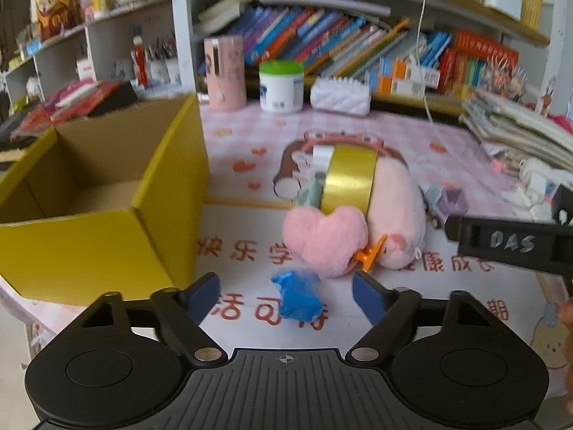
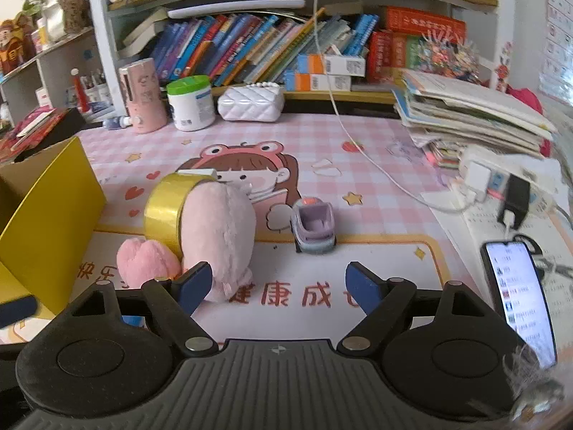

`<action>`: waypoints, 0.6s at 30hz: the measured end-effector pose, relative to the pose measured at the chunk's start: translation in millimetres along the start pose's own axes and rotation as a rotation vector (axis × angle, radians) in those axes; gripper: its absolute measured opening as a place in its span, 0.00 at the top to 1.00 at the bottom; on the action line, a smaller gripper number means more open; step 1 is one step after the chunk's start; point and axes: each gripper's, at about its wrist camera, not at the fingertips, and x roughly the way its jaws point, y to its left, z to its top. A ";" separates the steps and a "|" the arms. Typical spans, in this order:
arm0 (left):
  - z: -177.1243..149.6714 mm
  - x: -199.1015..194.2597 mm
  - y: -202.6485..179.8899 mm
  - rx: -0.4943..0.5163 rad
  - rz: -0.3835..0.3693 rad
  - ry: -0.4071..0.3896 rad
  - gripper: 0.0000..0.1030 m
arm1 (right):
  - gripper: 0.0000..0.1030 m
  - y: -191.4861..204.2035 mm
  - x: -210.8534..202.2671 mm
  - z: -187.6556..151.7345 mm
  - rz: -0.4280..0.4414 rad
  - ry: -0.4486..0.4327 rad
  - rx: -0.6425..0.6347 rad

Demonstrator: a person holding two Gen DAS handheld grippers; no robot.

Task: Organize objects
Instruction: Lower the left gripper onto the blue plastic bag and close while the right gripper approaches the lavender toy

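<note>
You are bringing the left hand-held gripper [image 1: 285, 295], jaws part open and holding nothing, over the blue wad [image 1: 298, 297] lying on the bench [image 1: 412, 297] beside the box [image 1: 107, 193], so be centring it before squeezing, while the right hand-held gripper [image 2: 279, 288] is hovering empty near the car [image 2: 314, 229].

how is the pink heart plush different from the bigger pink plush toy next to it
The pink heart plush is heart-shaped and smaller; the bigger pink plush toy is a rounded body and clearly larger. The heart sits nearer the yellow box; the bigger toy lies nearer the toy car. Both are pink, fuzzy, and touch the gold tape roll.
</note>
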 end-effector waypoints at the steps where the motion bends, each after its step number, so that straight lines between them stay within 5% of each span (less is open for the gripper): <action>1: 0.1 6.5 -2.0 -0.003 0.002 0.015 0.33 | 0.21 -0.7 1.5 1.4 0.006 -0.001 -0.008; 11: -1.3 57.8 -11.8 -0.034 0.043 0.140 0.69 | 0.21 -22.8 29.2 15.9 0.009 0.023 -0.032; 18: 3.1 42.2 -8.3 -0.052 0.043 0.092 0.71 | 0.26 -32.2 67.8 29.2 -0.017 0.032 -0.063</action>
